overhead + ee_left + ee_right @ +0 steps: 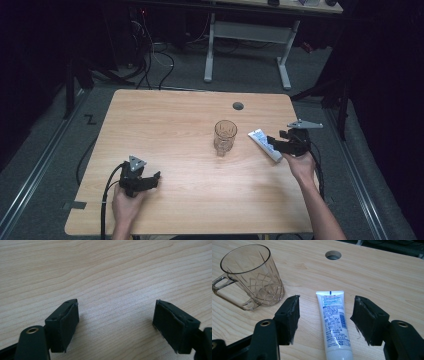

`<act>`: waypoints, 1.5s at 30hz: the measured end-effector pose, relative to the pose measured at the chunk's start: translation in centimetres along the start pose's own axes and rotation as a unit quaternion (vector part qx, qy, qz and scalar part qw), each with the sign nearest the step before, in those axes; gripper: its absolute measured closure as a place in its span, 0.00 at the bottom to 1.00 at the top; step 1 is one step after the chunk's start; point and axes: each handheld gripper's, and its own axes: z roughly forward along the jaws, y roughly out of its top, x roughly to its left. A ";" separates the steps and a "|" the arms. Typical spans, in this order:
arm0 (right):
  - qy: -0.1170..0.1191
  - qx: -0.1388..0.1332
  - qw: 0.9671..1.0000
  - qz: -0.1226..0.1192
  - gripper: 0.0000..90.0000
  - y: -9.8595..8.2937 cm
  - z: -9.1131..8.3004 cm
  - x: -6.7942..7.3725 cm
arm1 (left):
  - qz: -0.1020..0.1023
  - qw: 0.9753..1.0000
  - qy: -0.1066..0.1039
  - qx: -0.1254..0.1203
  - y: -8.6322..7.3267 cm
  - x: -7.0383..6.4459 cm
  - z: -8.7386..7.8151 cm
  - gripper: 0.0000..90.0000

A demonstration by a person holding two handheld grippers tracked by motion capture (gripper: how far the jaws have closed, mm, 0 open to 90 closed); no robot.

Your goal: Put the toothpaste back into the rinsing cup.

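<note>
**Tube lined up between spread jaws, mug standing empty next to it**

Biggest thing first: the wooden table [190, 130] takes up most of the high view, with a round cable hole [238, 106] near its far edge. Everything beyond the table is pretty dark, just cables on the floor and the legs of another desk [247, 35], hard to make out much more

The clear plastic mug [253, 275] stands upright around the middle of the table, handle toward the left in the right gripper view, cut-glass pattern on its wall. Nothing inside it as far as I can see through the wall

Just beside the mug, not touching it, lies a white toothpaste tube [334, 322] flat on the table. Its crimped end points toward the cable hole, and the cap end is cut off at the bottom of the right gripper view. The print on it is too small to read

The right hand-held gripper [324, 320] is low over the tube, jaws spread wide with one on each side of it and a gap both sides, so not gripping. In the high view the right forearm comes in from the bottom edge with the wrist angled in toward the mug

The left hand-held gripper [115, 322] sits at the near left of the table, well apart from the rest, jaws spread over bare wood with nothing between them
</note>
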 end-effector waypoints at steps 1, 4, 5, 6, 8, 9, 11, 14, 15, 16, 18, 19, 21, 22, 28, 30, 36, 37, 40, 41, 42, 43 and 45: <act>0.000 0.001 1.000 -0.001 0.43 0.1 0.1 0.0 | 0.000 1.000 0.000 0.000 0.0 0.0 0.0 0.23; -0.001 0.004 1.000 -0.006 0.43 0.5 0.3 0.1 | 0.000 1.000 0.000 0.000 0.0 0.0 0.0 0.23; 0.000 0.003 1.000 -0.007 0.44 0.6 0.3 0.1 | 0.000 1.000 0.000 0.000 0.0 0.0 0.0 0.23; 0.000 0.004 1.000 -0.008 0.44 0.7 0.4 0.1 | 0.000 1.000 0.000 0.000 0.0 0.0 0.0 0.23; 0.001 0.007 1.000 -0.008 0.44 0.7 0.5 0.1 | 0.000 1.000 0.000 0.000 0.0 0.0 0.0 0.23; 0.002 0.010 1.000 -0.009 0.44 0.8 0.5 0.1 | 0.000 1.000 0.000 0.000 0.0 0.0 0.0 0.23; 0.004 0.014 1.000 -0.013 0.44 0.9 0.7 0.1 | 0.000 1.000 0.000 0.000 0.0 0.0 0.0 0.23; 0.004 0.020 1.000 -0.017 0.44 1.1 1.0 0.2 | 0.000 1.000 0.000 0.000 0.0 0.0 0.0 0.23; 0.002 0.022 1.000 -0.021 0.44 1.3 1.1 0.3 | -0.001 1.000 0.000 0.000 0.0 0.0 0.0 0.23; 0.002 0.022 1.000 -0.021 0.44 1.3 1.1 0.3 | -0.001 1.000 0.000 0.000 0.0 0.0 0.0 0.23; 0.001 0.024 0.999 -0.022 0.44 1.5 1.2 0.3 | -0.001 1.000 0.000 -0.001 0.0 0.0 0.0 0.23; 0.001 0.025 0.999 -0.024 0.44 1.6 1.3 0.3 | 0.000 1.000 0.000 0.000 0.0 0.0 0.0 0.23; 0.001 0.031 0.999 -0.025 0.44 1.7 1.6 0.2 | 0.000 1.000 0.000 0.000 0.0 0.0 0.0 0.23; 0.001 0.032 0.999 -0.025 0.44 1.7 1.7 0.2 | 0.000 1.000 0.000 0.000 0.0 0.0 0.0 0.23; 0.006 0.042 0.999 -0.023 0.44 2.1 2.5 0.0 | 0.000 1.000 0.000 0.000 0.0 0.0 0.0 0.23; 0.005 0.045 0.999 -0.023 0.44 2.2 2.6 0.0 | 0.000 1.000 0.000 0.000 0.0 0.0 0.0 0.23; 0.000 0.057 0.998 -0.032 0.44 2.8 3.3 0.2 | 0.000 1.000 0.000 0.000 0.0 0.0 0.0 0.23; -0.002 0.060 0.998 -0.035 0.44 2.9 3.7 0.3 | -0.001 1.000 0.000 -0.001 0.0 0.0 0.0 0.23; -0.005 0.066 0.997 -0.036 0.44 3.0 3.9 0.3 | -0.001 1.000 0.000 -0.001 0.0 0.0 0.0 0.23; -0.005 0.068 0.997 -0.037 0.45 3.0 4.1 0.3 | -0.001 1.000 0.000 -0.001 0.0 0.0 0.0 0.23; -0.007 0.067 0.997 -0.040 0.45 3.0 4.2 0.2 | -0.001 1.000 0.000 -0.001 0.0 0.0 0.0 0.23; -0.009 0.069 0.997 -0.042 0.46 3.0 4.4 0.3 | 0.000 1.000 0.000 0.000 0.0 0.0 0.0 0.23; -0.011 0.075 0.996 -0.044 0.46 3.0 4.6 0.2 | 0.000 1.000 0.000 0.000 0.0 0.0 0.0 0.23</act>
